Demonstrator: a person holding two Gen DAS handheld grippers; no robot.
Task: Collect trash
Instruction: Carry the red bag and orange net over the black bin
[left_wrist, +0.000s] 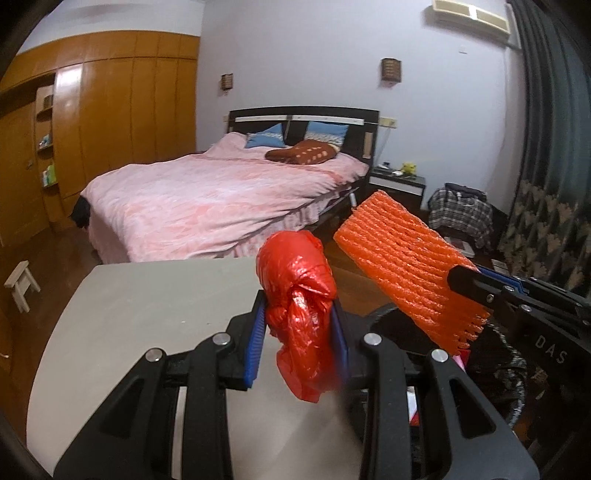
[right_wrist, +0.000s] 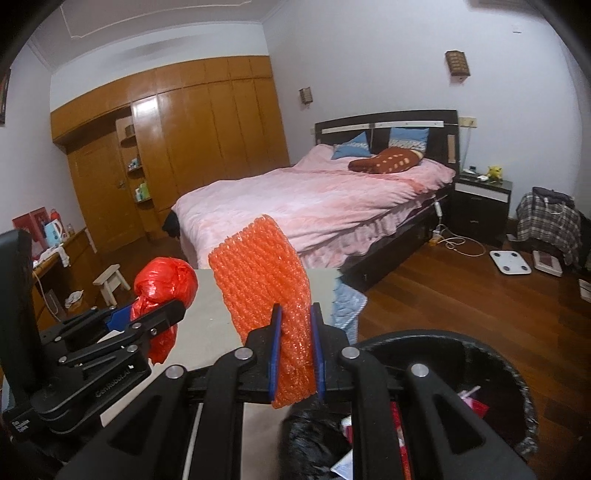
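Observation:
My left gripper (left_wrist: 298, 325) is shut on a crumpled red plastic bag (left_wrist: 297, 284) and holds it above the grey table (left_wrist: 140, 317). The bag also shows in the right wrist view (right_wrist: 166, 284). My right gripper (right_wrist: 297, 332) is shut on an orange foam net sleeve (right_wrist: 266, 280), which stands up from the jaws. The sleeve shows in the left wrist view (left_wrist: 402, 254), held to the right of the bag above a black-lined trash bin (right_wrist: 495, 362). The bin holds several scraps.
The bin (left_wrist: 509, 369) stands beside the table's right edge. A bed with a pink cover (right_wrist: 314, 199) lies beyond the table. A small wooden stool (right_wrist: 110, 282) stands on the wood floor at left. A scale (right_wrist: 511, 262) and plaid bag (right_wrist: 546, 221) lie at right.

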